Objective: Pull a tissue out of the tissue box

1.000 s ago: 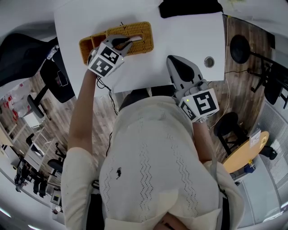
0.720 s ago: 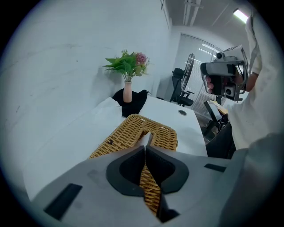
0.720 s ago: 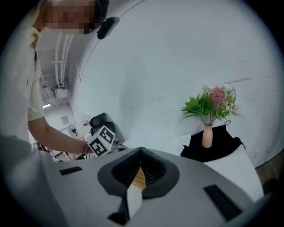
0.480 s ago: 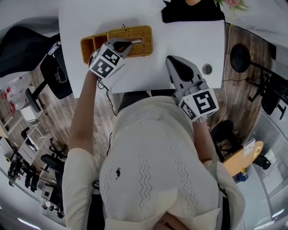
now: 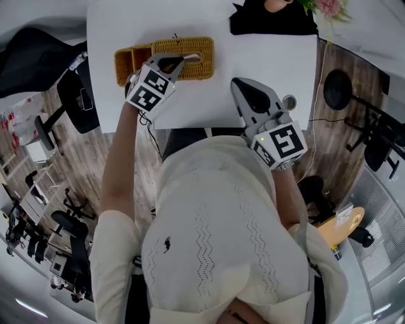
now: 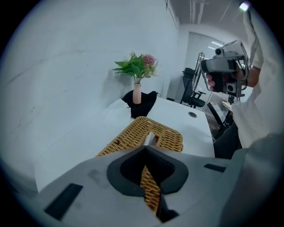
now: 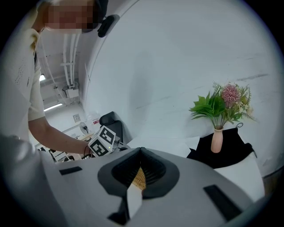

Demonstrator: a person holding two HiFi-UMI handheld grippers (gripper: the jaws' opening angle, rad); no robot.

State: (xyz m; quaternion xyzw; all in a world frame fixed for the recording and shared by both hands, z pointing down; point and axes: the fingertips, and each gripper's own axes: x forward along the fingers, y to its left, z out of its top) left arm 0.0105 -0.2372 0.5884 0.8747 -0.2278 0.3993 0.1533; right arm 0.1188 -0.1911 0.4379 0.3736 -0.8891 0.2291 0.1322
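Note:
A woven wicker tissue box (image 5: 197, 66) lies on the white table (image 5: 266, 57), with a white tissue (image 5: 192, 58) poking from its top slot. My left gripper (image 5: 180, 61) hovers over the box, jaws shut and empty, tips just short of the tissue. In the left gripper view the box (image 6: 133, 135) and the tissue tip (image 6: 151, 138) lie right beyond the closed jaws (image 6: 144, 149). My right gripper (image 5: 239, 83) is shut over bare table to the right of the box, holding nothing. In the right gripper view its jaws (image 7: 141, 151) meet, with a sliver of wicker (image 7: 139, 177) behind.
A pink vase of flowers (image 6: 136, 91) stands on a black cloth (image 5: 272, 19) at the table's far side. A round cable grommet (image 5: 290, 101) sits near the right gripper. Office chairs (image 5: 76, 95) stand on the wooden floor on both sides of the table.
The head view has shifted a little. Both grippers hold almost the same places; the left stays shut over the box by the tissue.

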